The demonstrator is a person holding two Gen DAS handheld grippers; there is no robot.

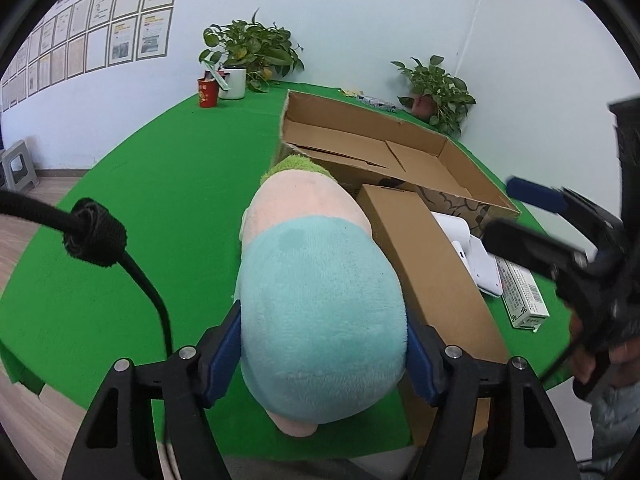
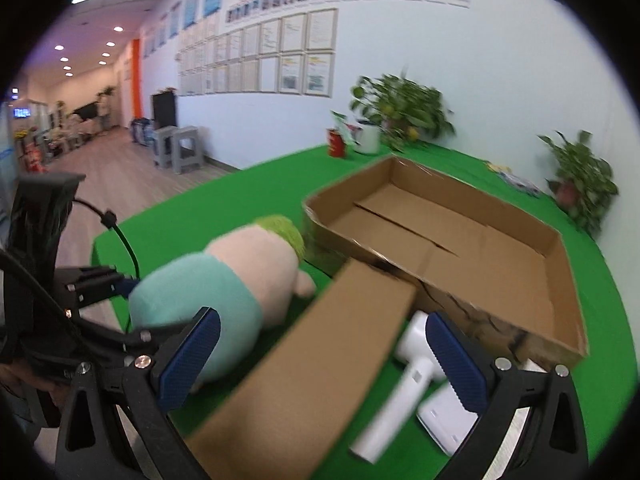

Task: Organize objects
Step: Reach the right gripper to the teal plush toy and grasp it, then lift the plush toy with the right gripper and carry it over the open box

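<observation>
My left gripper [image 1: 322, 344] is shut on a plush toy [image 1: 316, 280] with a teal body, peach head and green hair, held over the green table; the toy also shows in the right wrist view [image 2: 224, 280]. A large open cardboard box [image 1: 400, 148] stands behind it, and it also shows in the right wrist view [image 2: 460, 248]. My right gripper [image 2: 320, 356] is open and empty above a long closed brown carton [image 2: 312, 368] and a white handheld device [image 2: 404, 384]. The right gripper also shows in the left wrist view [image 1: 532, 216] at the right edge.
The brown carton [image 1: 432, 272] lies beside the plush toy. A white flat device [image 1: 476, 256] and a small printed box [image 1: 524, 296] lie to the right. Two potted plants [image 1: 252, 48] [image 1: 436, 88] and a red cup [image 1: 208, 94] stand at the far edge of the table.
</observation>
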